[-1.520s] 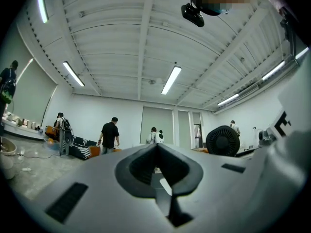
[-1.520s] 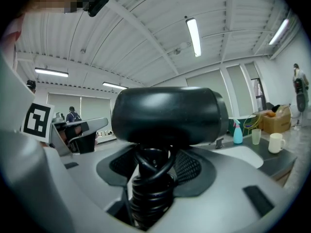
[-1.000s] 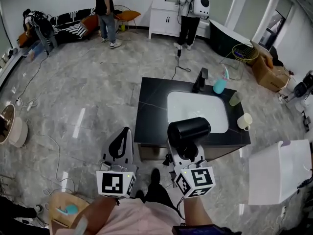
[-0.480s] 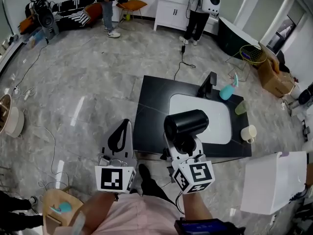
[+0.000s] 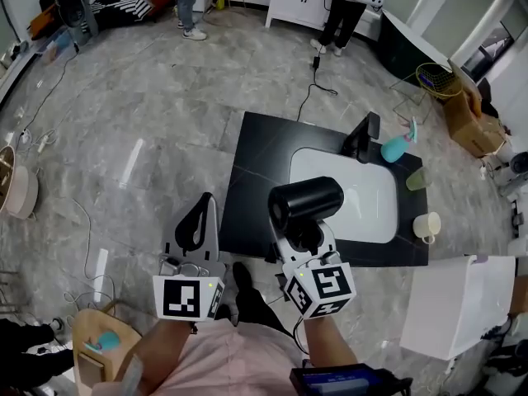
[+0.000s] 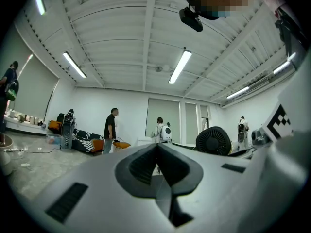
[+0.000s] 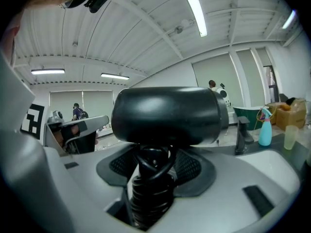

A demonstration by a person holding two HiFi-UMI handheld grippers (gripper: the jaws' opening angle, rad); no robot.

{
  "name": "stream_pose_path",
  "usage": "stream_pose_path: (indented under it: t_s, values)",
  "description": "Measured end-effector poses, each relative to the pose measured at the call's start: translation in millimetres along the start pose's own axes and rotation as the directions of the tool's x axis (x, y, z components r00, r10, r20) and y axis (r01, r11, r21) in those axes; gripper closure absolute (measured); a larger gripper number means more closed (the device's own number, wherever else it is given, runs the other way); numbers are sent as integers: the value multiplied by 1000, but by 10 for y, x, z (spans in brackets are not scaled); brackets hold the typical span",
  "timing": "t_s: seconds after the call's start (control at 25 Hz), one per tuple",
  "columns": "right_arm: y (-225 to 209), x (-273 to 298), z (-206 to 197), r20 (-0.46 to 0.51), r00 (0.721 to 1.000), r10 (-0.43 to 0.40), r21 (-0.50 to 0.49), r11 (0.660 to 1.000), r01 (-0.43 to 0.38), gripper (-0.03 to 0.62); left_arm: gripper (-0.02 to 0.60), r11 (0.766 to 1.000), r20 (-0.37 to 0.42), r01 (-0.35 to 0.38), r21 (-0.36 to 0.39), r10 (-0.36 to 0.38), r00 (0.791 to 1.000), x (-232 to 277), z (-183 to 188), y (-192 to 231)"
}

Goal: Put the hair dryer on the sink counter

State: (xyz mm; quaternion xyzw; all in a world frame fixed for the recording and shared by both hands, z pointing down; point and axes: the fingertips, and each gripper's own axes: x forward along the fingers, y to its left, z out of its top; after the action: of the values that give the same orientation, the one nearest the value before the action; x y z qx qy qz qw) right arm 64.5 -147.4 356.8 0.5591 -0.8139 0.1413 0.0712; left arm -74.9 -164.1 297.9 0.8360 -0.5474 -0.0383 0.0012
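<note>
The black hair dryer point(image 5: 305, 203) stands upright with its barrel lying sideways, over the front left part of the white basin point(image 5: 363, 196) set in the black sink counter point(image 5: 256, 159). My right gripper point(image 5: 307, 236) is shut on its handle. In the right gripper view the hair dryer point(image 7: 167, 115) fills the middle, its coiled cord end between the jaws of the right gripper point(image 7: 154, 171). My left gripper point(image 5: 196, 225) hangs left of the counter's front corner, shut and holding nothing. In the left gripper view the left gripper point(image 6: 158, 152) shows its jaws meeting.
On the counter's far and right sides stand a black faucet point(image 5: 360, 139), a teal spray bottle point(image 5: 394, 148), a green cup point(image 5: 415, 180) and a cream mug point(image 5: 427, 225). A white box point(image 5: 458, 304) sits at the right. Cables cross the floor and people stand far off.
Both grippers have moved forward and a little down, and the counter now lies closer under them. The hair dryer stays in the right gripper's hold.
</note>
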Motion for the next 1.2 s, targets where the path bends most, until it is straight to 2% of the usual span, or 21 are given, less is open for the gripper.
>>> stream_pose_path:
  t_s: [0.52, 1.2]
  values:
    - [-108, 423, -602, -138, 990, 35, 49, 998, -29, 370, 572, 999, -93, -37, -19, 35, 995, 168, -466, 128]
    - [-221, 745, -1161, -242, 966, 86, 137, 989, -53, 370, 572, 998, -184, -52, -24, 47, 982, 401, -852, 133]
